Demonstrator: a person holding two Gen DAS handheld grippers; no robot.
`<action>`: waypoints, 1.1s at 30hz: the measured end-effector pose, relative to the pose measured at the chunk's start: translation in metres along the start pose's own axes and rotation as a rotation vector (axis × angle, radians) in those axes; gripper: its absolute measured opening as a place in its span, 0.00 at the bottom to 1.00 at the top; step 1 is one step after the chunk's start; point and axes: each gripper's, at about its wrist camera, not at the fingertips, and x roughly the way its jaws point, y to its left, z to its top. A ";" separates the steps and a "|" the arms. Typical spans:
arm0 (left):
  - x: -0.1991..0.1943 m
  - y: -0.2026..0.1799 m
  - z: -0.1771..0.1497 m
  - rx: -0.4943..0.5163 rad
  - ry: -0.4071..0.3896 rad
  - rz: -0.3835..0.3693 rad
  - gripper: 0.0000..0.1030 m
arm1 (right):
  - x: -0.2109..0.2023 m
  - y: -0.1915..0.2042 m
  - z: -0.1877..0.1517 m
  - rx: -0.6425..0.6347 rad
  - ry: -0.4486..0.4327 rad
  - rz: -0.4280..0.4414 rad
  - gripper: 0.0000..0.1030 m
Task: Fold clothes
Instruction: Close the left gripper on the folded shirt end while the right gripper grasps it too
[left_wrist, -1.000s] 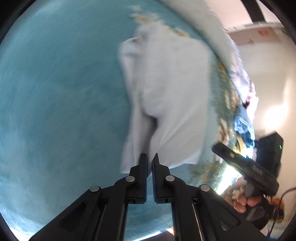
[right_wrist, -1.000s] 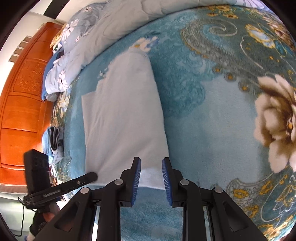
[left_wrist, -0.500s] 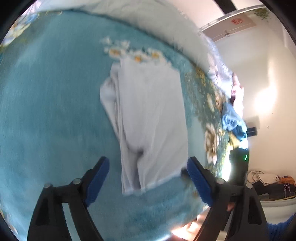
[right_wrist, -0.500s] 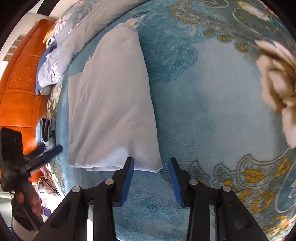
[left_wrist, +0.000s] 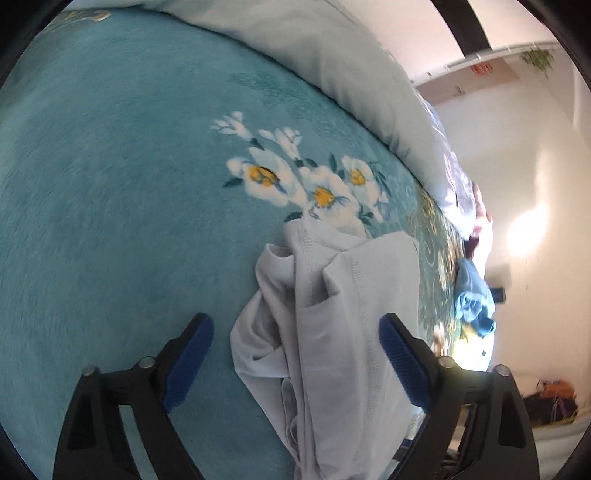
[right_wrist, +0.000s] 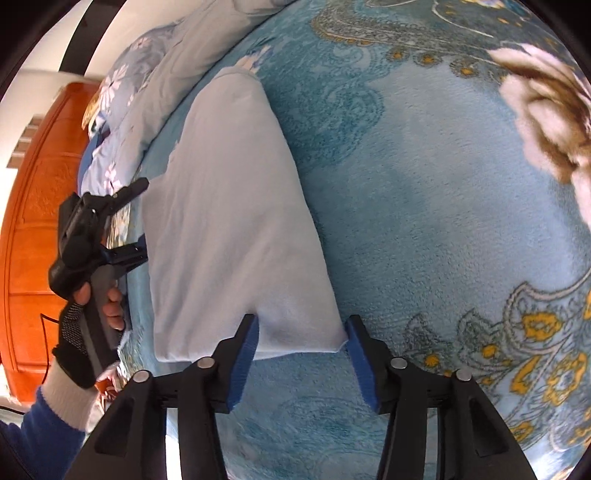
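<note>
- The pale grey garment (right_wrist: 236, 229) lies folded into a long strip on the teal floral blanket (right_wrist: 424, 229) that covers the bed
- In the right wrist view its smooth top layer runs away from the camera toward the light blue quilt (right_wrist: 147, 96) at the far edge
- The right hand-held gripper (right_wrist: 303, 345) points down at the near end of the garment; its jaws are opening, about half wide, and the near corner of the cloth sits between the blue pads (right_wrist: 245, 350) without being pinched
- The left hand-held gripper (left_wrist: 295, 350) has its jaws opening and nearly at their widest; the garment's bunched, hemmed end lies between them, with neither pad pressing on it
- From the left wrist view that end looks rumpled, with several layers and stitched hems overlapping, just below a cluster of white printed flowers (left_wrist: 306, 181)
- In the right wrist view a gloved hand (right_wrist: 85, 306) in a blue sleeve holds the left hand-held gripper beside the garment's long left edge
- A blue piece of clothing (left_wrist: 474, 299) lies apart at the bed's edge
- An orange wooden panel (right_wrist: 33, 221) stands beyond the bed
</note>
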 end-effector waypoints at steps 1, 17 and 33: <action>0.002 0.000 0.000 0.013 0.007 -0.008 0.94 | 0.000 0.001 -0.001 0.011 -0.012 0.000 0.53; 0.013 0.018 0.013 -0.032 0.116 -0.155 1.00 | -0.008 -0.012 -0.022 0.183 -0.164 0.054 0.46; 0.017 0.004 0.011 -0.019 0.106 -0.047 0.57 | -0.017 -0.019 -0.022 0.162 -0.142 0.074 0.16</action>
